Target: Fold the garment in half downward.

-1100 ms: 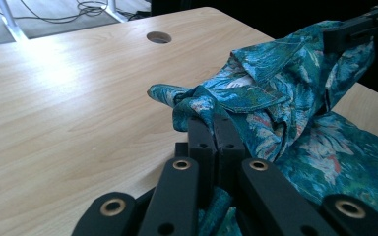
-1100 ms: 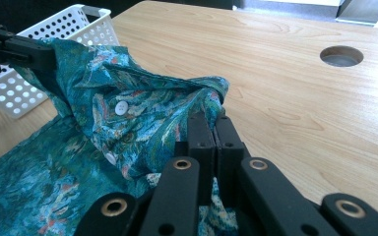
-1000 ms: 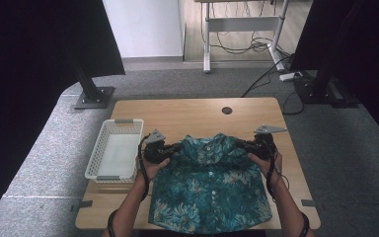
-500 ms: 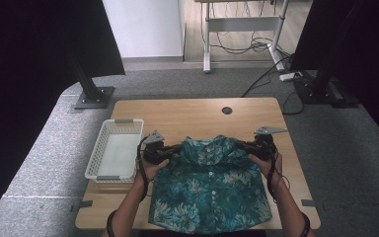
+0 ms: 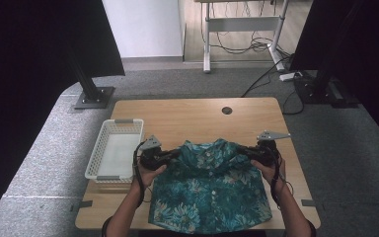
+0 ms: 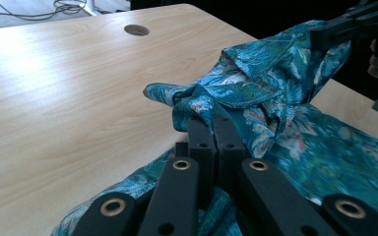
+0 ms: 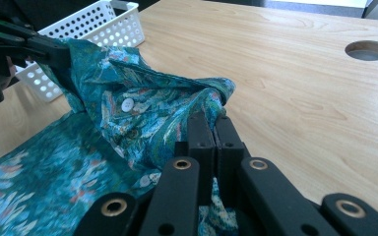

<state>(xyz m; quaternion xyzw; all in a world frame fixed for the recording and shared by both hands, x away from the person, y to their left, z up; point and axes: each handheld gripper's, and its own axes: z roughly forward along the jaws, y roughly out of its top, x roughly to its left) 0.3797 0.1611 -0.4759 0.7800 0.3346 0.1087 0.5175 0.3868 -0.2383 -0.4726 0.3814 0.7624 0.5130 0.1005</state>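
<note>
A teal floral button-up shirt (image 5: 209, 190) lies spread on the wooden table (image 5: 197, 116), its hem at the near edge and its collar end raised slightly. My left gripper (image 5: 173, 154) is shut on the shirt's left shoulder, and in the left gripper view the shirt (image 6: 256, 93) is bunched between the closed jaws of the left gripper (image 6: 214, 123). My right gripper (image 5: 243, 151) is shut on the right shoulder; in the right gripper view the shirt (image 7: 142, 118), with white buttons, is pinched by the right gripper (image 7: 210, 123). Each gripper sits in one of the person's hands.
A white perforated basket (image 5: 113, 150) stands at the table's left side, close to my left gripper, and also shows as the basket (image 7: 86, 29) in the right gripper view. A round cable hole (image 5: 227, 110) sits near the far edge. Bare wood lies beyond the shirt.
</note>
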